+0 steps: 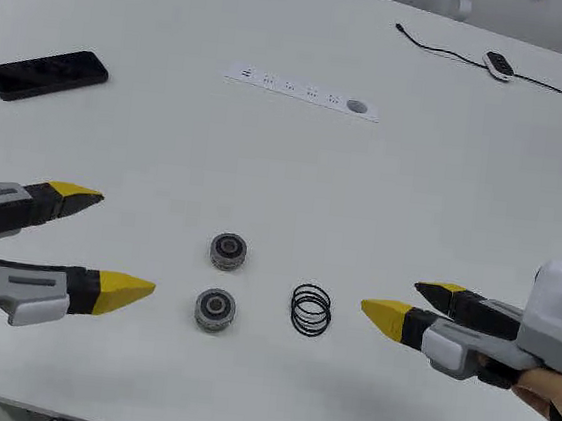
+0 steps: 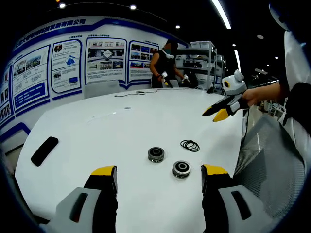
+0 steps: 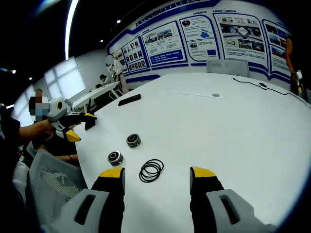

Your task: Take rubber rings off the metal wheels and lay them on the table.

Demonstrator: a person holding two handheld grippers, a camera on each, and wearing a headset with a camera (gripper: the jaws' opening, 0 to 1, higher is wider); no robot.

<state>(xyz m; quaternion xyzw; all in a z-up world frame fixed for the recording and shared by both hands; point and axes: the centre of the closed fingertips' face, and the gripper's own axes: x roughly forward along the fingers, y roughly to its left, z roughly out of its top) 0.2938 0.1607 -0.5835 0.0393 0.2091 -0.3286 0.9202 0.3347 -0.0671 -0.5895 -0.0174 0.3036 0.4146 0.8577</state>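
Two metal wheels lie on the white table: one further back (image 1: 229, 250) (image 2: 156, 154) (image 3: 133, 141), one nearer the front edge (image 1: 214, 309) (image 2: 181, 168) (image 3: 115, 158). A small pile of black rubber rings (image 1: 311, 309) (image 2: 190, 145) (image 3: 151, 170) lies to their right. My left gripper (image 1: 111, 245) (image 2: 159, 171) is open, left of the wheels, nothing between its yellow-tipped fingers. My right gripper (image 1: 407, 302) (image 3: 157, 172) is open too, just right of the rings, holding nothing.
A black phone (image 1: 47, 73) lies at the far left. A white strip (image 1: 302, 90) with a round mark sits at the middle back, and a cable with a small remote (image 1: 498, 64) runs along the back right. The table's front edge is close below the grippers.
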